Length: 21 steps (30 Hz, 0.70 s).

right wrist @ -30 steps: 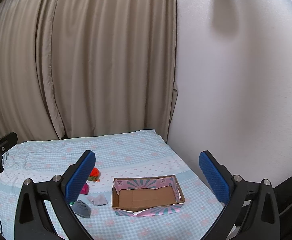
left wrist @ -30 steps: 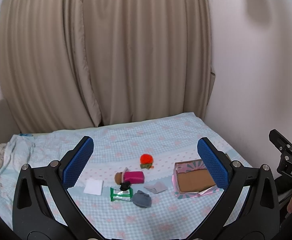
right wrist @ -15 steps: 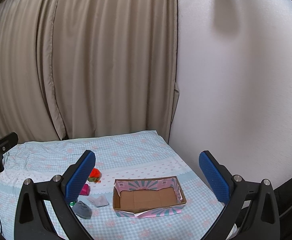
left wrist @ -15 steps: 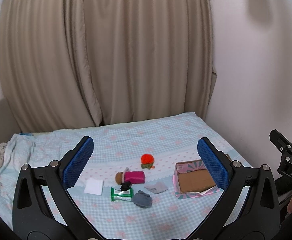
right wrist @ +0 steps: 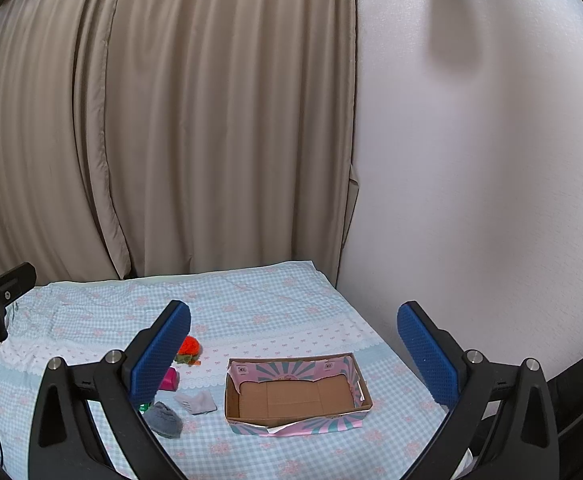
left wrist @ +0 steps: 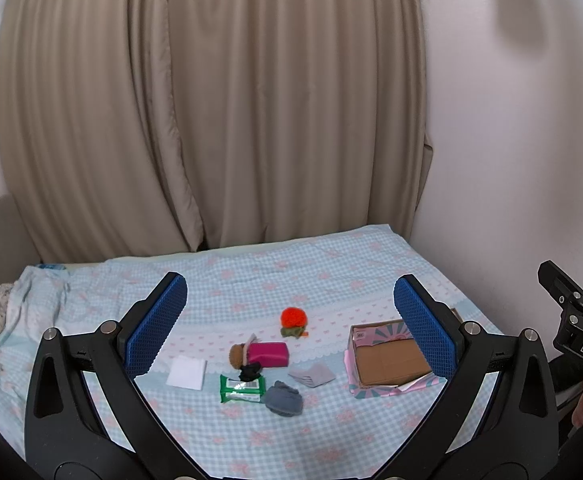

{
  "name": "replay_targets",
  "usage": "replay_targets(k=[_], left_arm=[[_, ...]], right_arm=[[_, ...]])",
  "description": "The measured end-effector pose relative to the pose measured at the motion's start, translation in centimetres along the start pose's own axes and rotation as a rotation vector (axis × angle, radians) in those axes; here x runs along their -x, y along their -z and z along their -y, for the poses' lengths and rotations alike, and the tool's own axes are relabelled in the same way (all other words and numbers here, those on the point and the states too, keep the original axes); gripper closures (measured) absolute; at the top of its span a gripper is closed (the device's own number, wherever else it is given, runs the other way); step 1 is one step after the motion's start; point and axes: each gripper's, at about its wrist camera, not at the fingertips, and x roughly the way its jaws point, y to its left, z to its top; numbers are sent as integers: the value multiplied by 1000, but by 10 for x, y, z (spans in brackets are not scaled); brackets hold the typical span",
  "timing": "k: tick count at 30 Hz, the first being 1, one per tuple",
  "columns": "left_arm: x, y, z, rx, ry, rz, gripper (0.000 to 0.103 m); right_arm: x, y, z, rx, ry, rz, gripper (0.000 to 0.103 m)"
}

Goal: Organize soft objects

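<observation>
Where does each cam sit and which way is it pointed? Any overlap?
Left wrist: above the bed, facing the curtain; open left gripper frames the orange plush; right gripper at its right edge.
Right wrist: further right, same heading; open right gripper frames the cardboard box; left gripper at its left edge.
Shared: bed, box, plush, grey sock.

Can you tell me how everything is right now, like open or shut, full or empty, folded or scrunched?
left gripper: open, holding nothing
right gripper: open, holding nothing
cardboard box: open, empty
curtain: drawn shut
light grey cloth: folded flat
dark grey sock: scrunched up
wipes pack: lying flat
</observation>
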Motion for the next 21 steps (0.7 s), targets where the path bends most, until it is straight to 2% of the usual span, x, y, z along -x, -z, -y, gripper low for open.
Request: replay_targets(k=[21], left_arm=[[-6,-1,1,-4,-6,-11,0]], right_arm=[[-1,1,1,-2,-5,-1,0]])
